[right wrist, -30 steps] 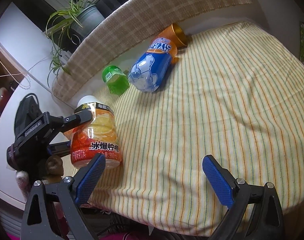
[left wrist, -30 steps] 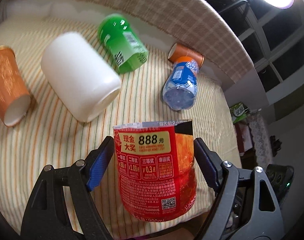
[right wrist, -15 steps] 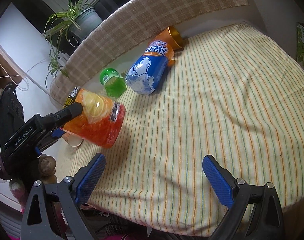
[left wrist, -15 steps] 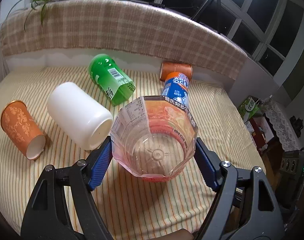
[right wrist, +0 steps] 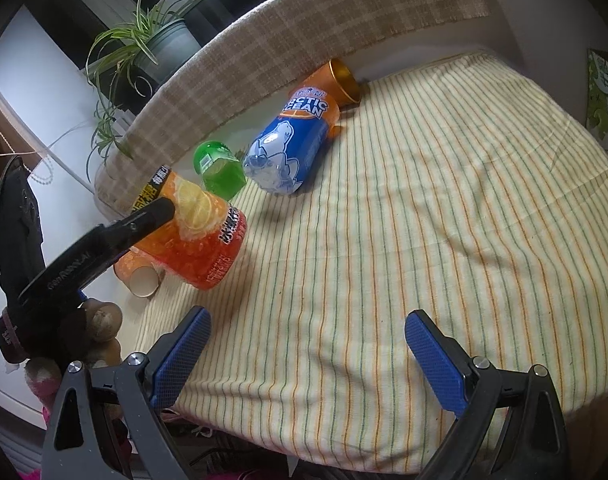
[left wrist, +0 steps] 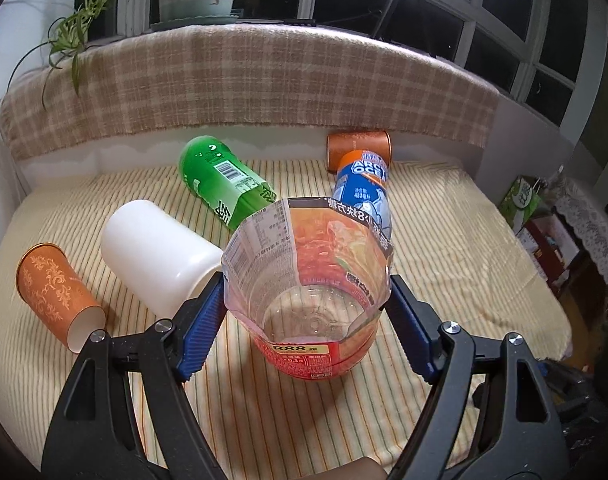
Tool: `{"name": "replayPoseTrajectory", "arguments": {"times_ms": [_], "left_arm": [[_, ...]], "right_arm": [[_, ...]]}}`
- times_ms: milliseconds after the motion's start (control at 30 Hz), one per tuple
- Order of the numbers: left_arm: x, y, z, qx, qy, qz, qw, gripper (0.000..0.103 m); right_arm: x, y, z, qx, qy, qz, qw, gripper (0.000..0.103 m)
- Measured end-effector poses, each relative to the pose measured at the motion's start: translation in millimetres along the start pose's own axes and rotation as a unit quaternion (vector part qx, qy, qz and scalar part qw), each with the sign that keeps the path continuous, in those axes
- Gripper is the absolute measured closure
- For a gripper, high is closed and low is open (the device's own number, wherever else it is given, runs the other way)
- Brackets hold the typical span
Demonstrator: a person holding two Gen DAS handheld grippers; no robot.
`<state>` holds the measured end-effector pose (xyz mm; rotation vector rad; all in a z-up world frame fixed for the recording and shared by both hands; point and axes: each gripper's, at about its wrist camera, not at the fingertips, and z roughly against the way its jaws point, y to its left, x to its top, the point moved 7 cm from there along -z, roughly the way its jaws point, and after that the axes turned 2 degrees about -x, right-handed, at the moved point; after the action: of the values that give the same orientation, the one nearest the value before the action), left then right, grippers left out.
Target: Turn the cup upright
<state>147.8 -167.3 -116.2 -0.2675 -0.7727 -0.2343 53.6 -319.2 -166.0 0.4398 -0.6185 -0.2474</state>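
My left gripper (left wrist: 306,312) is shut on the red cut-bottle cup (left wrist: 308,280), its blue pads pressing both sides. The cup's open mouth faces up toward the camera and its base is low over the striped cloth. In the right wrist view the same cup (right wrist: 200,236) is tilted, held by the left gripper's black arm (right wrist: 104,240), near the table's left edge. My right gripper (right wrist: 304,356) is open and empty over the near edge of the table.
On the striped tablecloth (left wrist: 444,248) lie a white cup (left wrist: 160,256), an orange paper cup (left wrist: 56,292), a green cup (left wrist: 224,184), a blue-and-orange cup (left wrist: 362,188) and an orange cup (left wrist: 358,148) at the back. A plaid-covered ledge (left wrist: 244,84) with a potted plant runs behind.
The left gripper has turned the red cup over: its mouth faced down a second ago and now faces up. The cup has come lower toward the cloth. The right gripper stayed still.
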Motion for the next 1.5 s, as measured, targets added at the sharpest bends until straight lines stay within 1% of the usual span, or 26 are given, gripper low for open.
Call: {"name": "replayPoseTrajectory", "arguments": {"times_ms": [267,600,733,867,933,1000,1200,1367,1500], "left_arm": [[-6,-6,-6,-0.002,0.009,-0.016,0.9998,0.023],[-7,-6,-6,-0.012,0.016,-0.017,0.9997,0.021],[-12,-9,-7,-0.034,0.03,-0.012,0.9989,0.019],[-14,-11,-5,-0.038,0.033,-0.015,0.9986,0.018],[-16,-12,-2,-0.043,0.035,-0.013,0.9984,0.015],[-17,-10,1,-0.047,0.033,-0.011,0.9983,0.012],[-22,-4,14,-0.049,0.027,-0.011,0.9984,0.011],[-27,6,25,-0.042,0.022,-0.01,0.9988,0.011],[-30,16,40,-0.03,0.009,-0.009,0.9995,0.011]], "right_arm": [[2,3,2,-0.012,-0.009,0.009,1.0,0.004],[1,3,1,-0.014,-0.009,0.01,1.0,0.004],[1,3,1,-0.015,-0.01,0.011,1.0,0.004],[2,5,3,-0.019,-0.016,0.016,1.0,0.004],[4,7,4,-0.021,-0.019,0.02,0.999,0.004],[5,8,6,-0.023,-0.023,0.024,0.999,0.004],[8,14,9,-0.026,-0.032,0.033,0.999,0.004],[10,22,12,-0.027,-0.039,0.042,0.998,0.004],[12,28,15,-0.031,-0.048,0.052,0.997,0.004]]}}
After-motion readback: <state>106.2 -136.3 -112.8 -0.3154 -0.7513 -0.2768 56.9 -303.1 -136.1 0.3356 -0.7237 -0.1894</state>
